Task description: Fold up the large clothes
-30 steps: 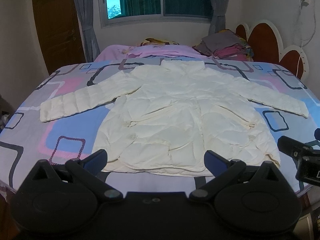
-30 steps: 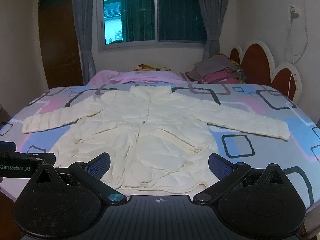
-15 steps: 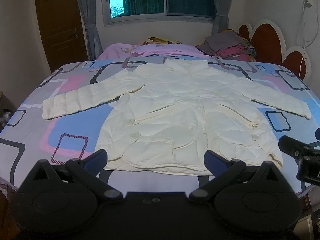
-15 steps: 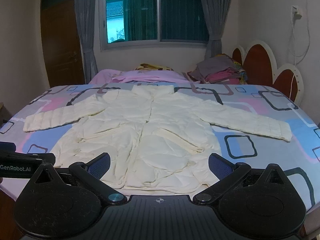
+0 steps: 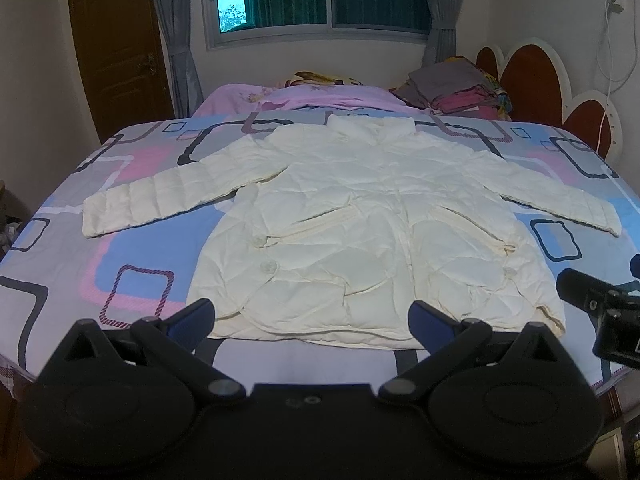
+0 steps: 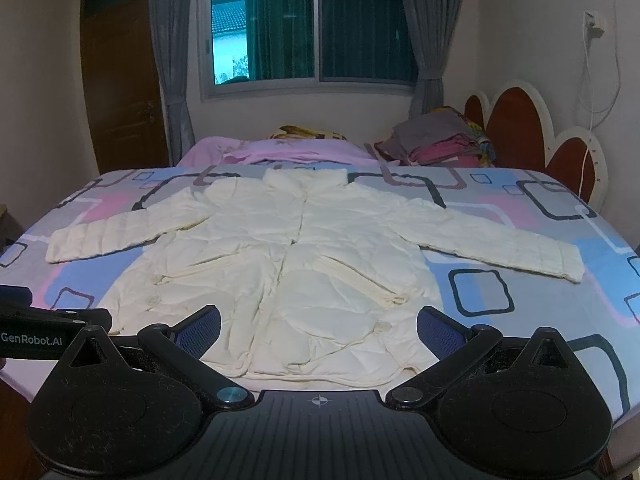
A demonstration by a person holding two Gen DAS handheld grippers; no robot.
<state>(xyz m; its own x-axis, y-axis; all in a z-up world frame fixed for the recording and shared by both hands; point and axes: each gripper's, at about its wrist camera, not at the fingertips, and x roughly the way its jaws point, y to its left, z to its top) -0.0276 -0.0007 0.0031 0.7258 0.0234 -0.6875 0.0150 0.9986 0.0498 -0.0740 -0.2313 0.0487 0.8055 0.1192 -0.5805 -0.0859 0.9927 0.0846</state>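
A cream quilted puffer jacket (image 5: pixel 360 216) (image 6: pixel 296 264) lies flat and face up on the bed, collar toward the window, both sleeves spread out sideways. My left gripper (image 5: pixel 312 316) hovers open over the jacket's hem near the bed's front edge, nothing between its blue-padded fingers (image 5: pixel 192 316). My right gripper (image 6: pixel 318 326) is open too, just above the hem, holding nothing. The right gripper's body (image 5: pixel 600 300) shows at the right edge of the left wrist view; the left one (image 6: pixel 36 328) at the left edge of the right wrist view.
The bed (image 5: pixel 60 248) carries a sheet with blue, pink and grey squares. Pink bedding (image 6: pixel 288 150) and a stack of folded clothes (image 6: pixel 440 140) lie at the far end. A brown headboard (image 6: pixel 516 132) stands right, a wooden door (image 6: pixel 120 92) left, a curtained window (image 6: pixel 312 32) behind.
Both grippers have tilted up and drawn slightly back, so the jacket sits lower and farther in view. The jacket has not moved; both grippers stay open.
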